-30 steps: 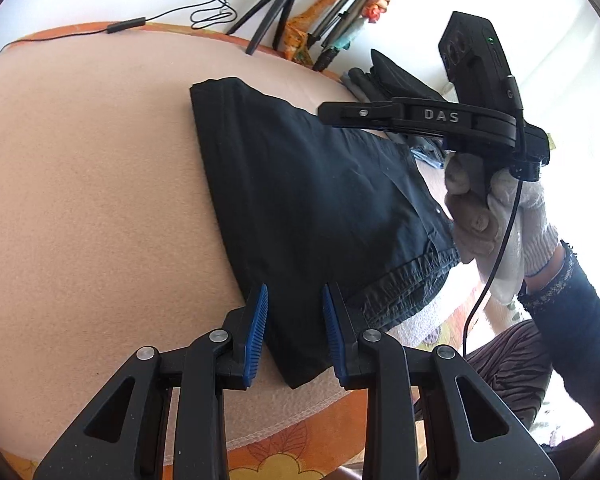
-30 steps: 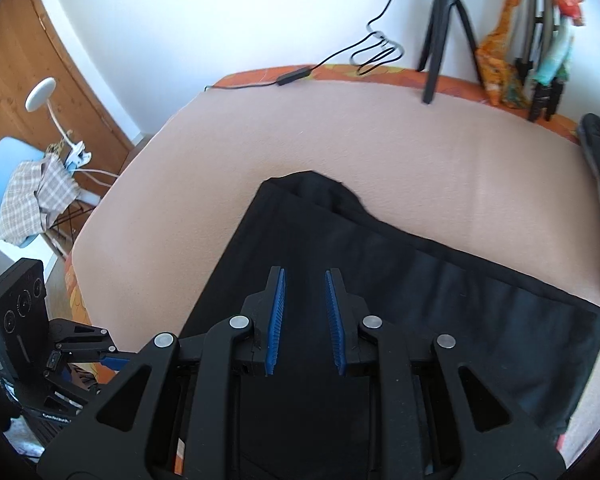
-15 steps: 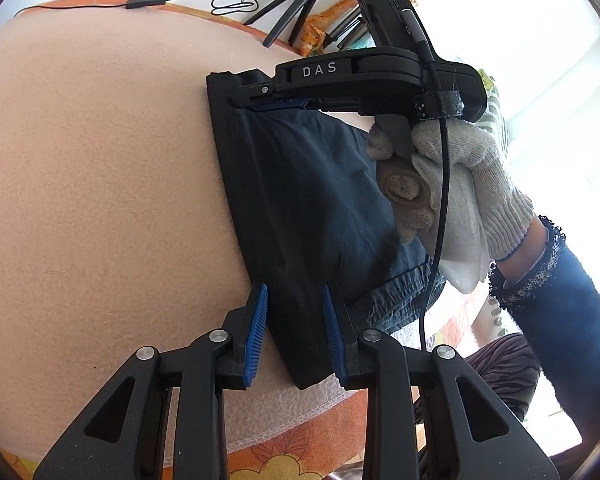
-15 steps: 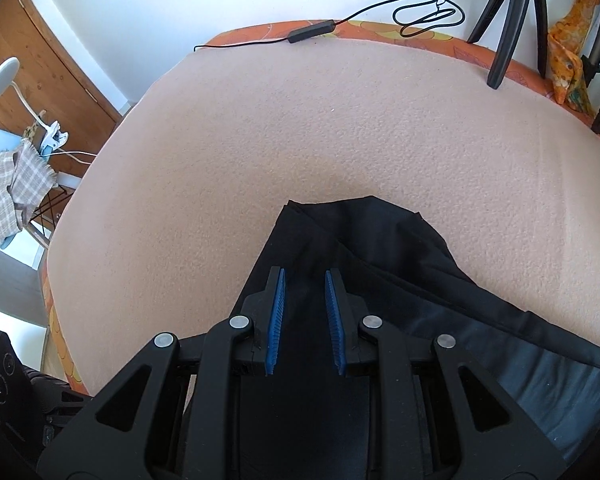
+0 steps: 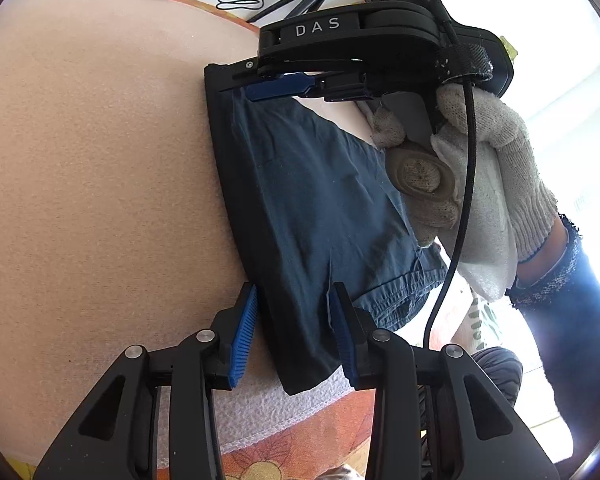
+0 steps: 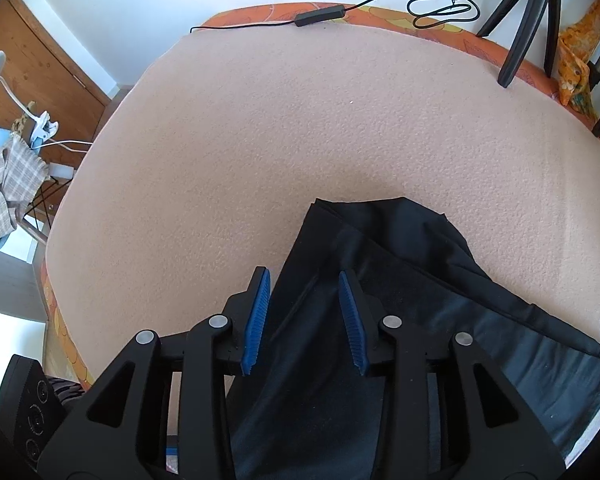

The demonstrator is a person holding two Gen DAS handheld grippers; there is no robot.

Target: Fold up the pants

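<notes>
The dark navy pants [image 5: 316,208] lie folded lengthwise on the beige blanket [image 5: 100,168]. My left gripper [image 5: 292,328] is open, its blue pads straddling the near waistband corner at the blanket's front edge. My right gripper [image 6: 306,320] is open, over the far end of the pants [image 6: 380,280]. In the left wrist view the right gripper [image 5: 272,88] sits at the far corner, held by a white-gloved hand [image 5: 488,152]; a cloth layer there is lifted, showing a lighter side.
A black tripod [image 6: 528,16] and a cable with an inline box [image 6: 320,16] sit at the far edge. Colourful items [image 6: 576,64] stand at the far right. A chair with a checked cloth [image 6: 4,196] and a clip lamp [image 6: 40,132] stand off the left side.
My right gripper moved along the pants to the far hem end and opened wider. The top cloth layer has shifted, showing the lighter side. My left gripper stayed at the waistband corner.
</notes>
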